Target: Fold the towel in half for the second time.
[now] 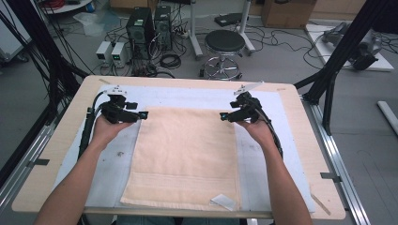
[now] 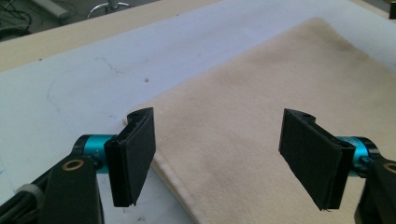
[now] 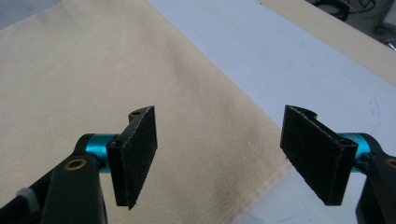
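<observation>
A beige towel [image 1: 185, 154] lies flat on the white mat [image 1: 263, 164] in the middle of the table. My left gripper [image 1: 143, 115] hovers at the towel's far left corner, jaws wide apart with nothing between them. In the left gripper view the towel's corner [image 2: 140, 112] lies just below the left gripper [image 2: 224, 154]. My right gripper [image 1: 224, 116] hangs at the far right corner, open and empty too. The right gripper view looks down past the right gripper [image 3: 222, 156] at the towel's edge [image 3: 261, 179]. No pad touches the cloth.
The mat covers a wooden table [image 1: 56, 154]. A small clear scrap [image 1: 222, 201] lies on the towel's near right corner. Beyond the far edge stand a round stool [image 1: 224, 47], computer towers [image 1: 140, 28] and cables. Black frame posts [image 1: 338, 61] flank the table.
</observation>
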Demonstrator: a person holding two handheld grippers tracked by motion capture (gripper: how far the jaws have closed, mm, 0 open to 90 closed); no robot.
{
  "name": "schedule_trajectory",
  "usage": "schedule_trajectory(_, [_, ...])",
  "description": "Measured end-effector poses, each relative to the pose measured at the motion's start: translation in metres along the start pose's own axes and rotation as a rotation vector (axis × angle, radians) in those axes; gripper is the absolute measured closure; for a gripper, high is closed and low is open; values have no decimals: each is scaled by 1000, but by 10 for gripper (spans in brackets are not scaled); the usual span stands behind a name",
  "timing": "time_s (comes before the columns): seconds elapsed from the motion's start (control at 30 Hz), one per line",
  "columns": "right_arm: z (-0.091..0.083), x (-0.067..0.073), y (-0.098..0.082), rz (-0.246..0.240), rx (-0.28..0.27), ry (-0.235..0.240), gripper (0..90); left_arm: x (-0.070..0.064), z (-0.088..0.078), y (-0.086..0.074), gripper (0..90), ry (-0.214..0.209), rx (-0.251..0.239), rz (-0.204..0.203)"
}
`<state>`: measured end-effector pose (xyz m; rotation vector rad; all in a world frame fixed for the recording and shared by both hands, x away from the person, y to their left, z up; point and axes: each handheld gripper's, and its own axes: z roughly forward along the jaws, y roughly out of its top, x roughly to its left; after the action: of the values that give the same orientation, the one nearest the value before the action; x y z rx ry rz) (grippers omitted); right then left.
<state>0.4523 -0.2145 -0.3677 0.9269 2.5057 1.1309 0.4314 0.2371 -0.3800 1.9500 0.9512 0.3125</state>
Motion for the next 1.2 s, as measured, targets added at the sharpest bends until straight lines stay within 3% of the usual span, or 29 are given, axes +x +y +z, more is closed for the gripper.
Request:
schedule_trajectory(0.23, [12, -12, -7, 36, 22, -41, 267, 7, 16, -5, 282, 38, 5, -10])
schedule_trajectory(0.4, [19, -21, -15, 70, 46, -55, 267, 14, 25, -11, 335, 48, 8, -52])
schedule_trajectory(0.43, [21, -22, -17, 71, 35, -63, 269, 14, 28, -13, 336, 58, 10, -64])
schedule_trajectory(0.6, [31, -26, -27, 87, 78, -78, 271, 18, 39, -18, 335, 112, 27, -96])
schedule_trajectory(0.67, [34, -27, -32, 90, 90, -100, 273, 19, 44, -21, 337, 118, 59, -111])
schedule_trajectory(0.77, [40, -30, -37, 106, 115, -96, 282, 19, 52, -26, 338, 108, 90, -120])
schedule_trajectory(0.87, [47, -30, -38, 125, 116, -89, 321, 18, 59, -29, 362, 100, 129, -120])
schedule_trajectory(0.93, [52, -30, -40, 136, 140, -84, 326, 16, 60, -29, 383, 120, 128, -104])
schedule_trajectory(1.0, [52, -31, -40, 147, 131, -85, 370, 16, 60, -28, 423, 126, 135, -95])
schedule_trajectory(1.03, [51, -30, -39, 146, 134, -75, 437, 15, 60, -28, 475, 109, 135, -93])
schedule_trajectory(1.1, [52, -28, -38, 122, 137, -48, 551, 12, 61, -28, 541, 115, 137, -76])
schedule_trajectory(1.2, [53, -26, -38, 145, 120, -10, 682, 13, 61, -28, 681, 58, 142, -104])
